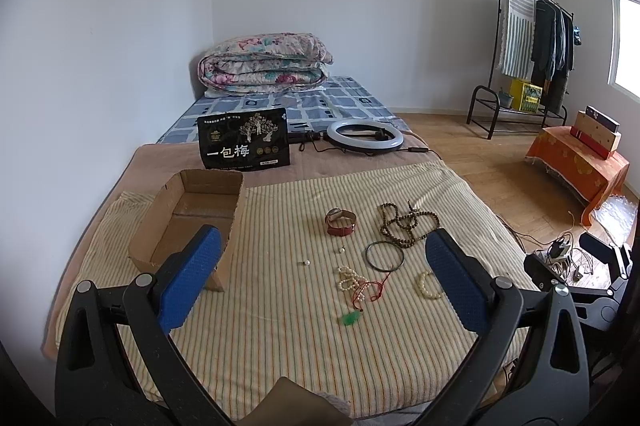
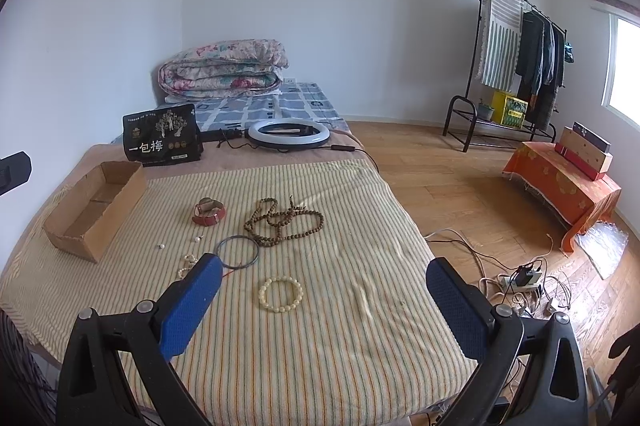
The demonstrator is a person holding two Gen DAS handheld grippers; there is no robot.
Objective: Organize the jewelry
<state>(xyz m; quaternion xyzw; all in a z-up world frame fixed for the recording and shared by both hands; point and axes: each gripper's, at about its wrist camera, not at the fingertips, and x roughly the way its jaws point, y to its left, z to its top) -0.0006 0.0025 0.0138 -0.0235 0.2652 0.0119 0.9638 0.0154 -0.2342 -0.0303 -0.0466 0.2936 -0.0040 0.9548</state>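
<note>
Fingers of both grippers spread wide, nothing between the blue pads: left gripper (image 1: 320, 286) and right gripper (image 2: 324, 302) both hover above the near edge of the bed, over the yellow striped towel (image 2: 320, 338) that covers it.

Jewelry lies loose on the towel, ahead of both grippers:
- cream beaded bracelet (image 2: 281, 294): flat, directly ahead of my right fingers and between them in that view. Nearest piece to the right hand.
- thin dark bangle (image 2: 238, 252): flat, just beyond the bracelet, a little to the left.
- long brown bead strand (image 2: 282, 222): tangled, long run lying left to right, farther back.
- red-strapped wristwatch (image 2: 208, 213): left of the strand.
- small pearl-bead string with red cord and green pendant (image 1: 360, 286): ahead of the left fingers and between them in the left view.
- two tiny pearl studs (image 1: 307, 262): apart from each other, toward the box.

Open brown cardboard box (image 1: 192, 222): far left on the towel, long axis running away from me, just past my left finger. Visible floor of it looks bare; nothing in it that I can see.

Judgement: no piece boxed yet. Right hand is better placed for the bracelet; left hand is nearer the box.
</note>
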